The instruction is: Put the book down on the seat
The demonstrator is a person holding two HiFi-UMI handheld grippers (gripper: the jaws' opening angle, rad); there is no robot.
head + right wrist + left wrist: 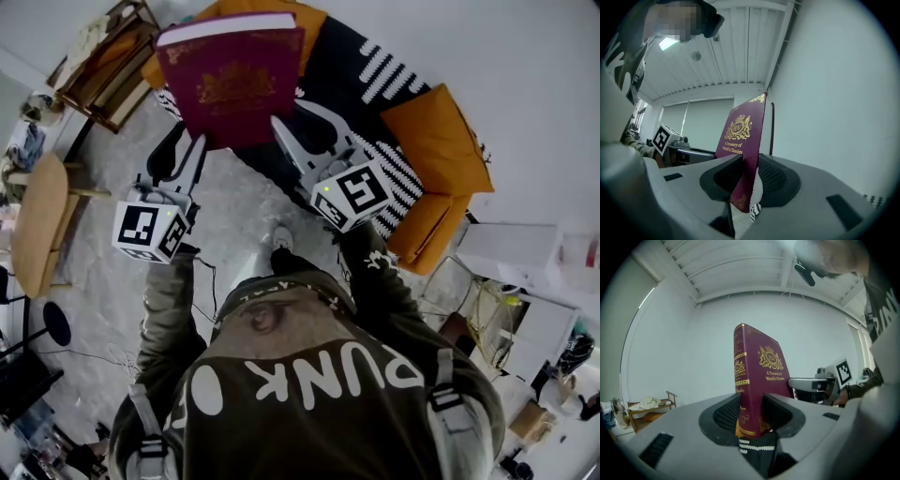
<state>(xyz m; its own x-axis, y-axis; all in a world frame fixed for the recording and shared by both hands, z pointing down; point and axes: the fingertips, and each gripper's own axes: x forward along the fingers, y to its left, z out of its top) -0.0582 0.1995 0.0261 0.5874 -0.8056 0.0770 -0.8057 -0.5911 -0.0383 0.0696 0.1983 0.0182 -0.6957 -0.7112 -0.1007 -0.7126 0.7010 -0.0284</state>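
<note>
Halfway through parking this thing, here's where I'm at. The book point(230, 80) is up in the air in front of me, cover facing up, out over the near-left end of the seat point(441, 141). That's the orange sofa with the black and white striped throw point(375, 75) across it. The book isn't touching any of it yet.

I've got both grippers on it because it's a chunky hardback, and one grip on a corner would let it sag or twist. The left gripper point(192, 155) is clamped on the near edge at the spine end. In the left gripper view the pads squeeze the spine corner from both sides. The right gripper point(291, 131) is closed on the same near edge further right, and the right gripper view shows the cover pinched between its pads with the jaws fairly wide. Both point roughly level, so the book sticks out away from me like a tray.

My guess is there's more carrying to do before it goes down. I'd pick the flat bit of cushion under the throw, not the puffy orange pillow on the right, and let go with both sides together so it doesn't tip.
</note>
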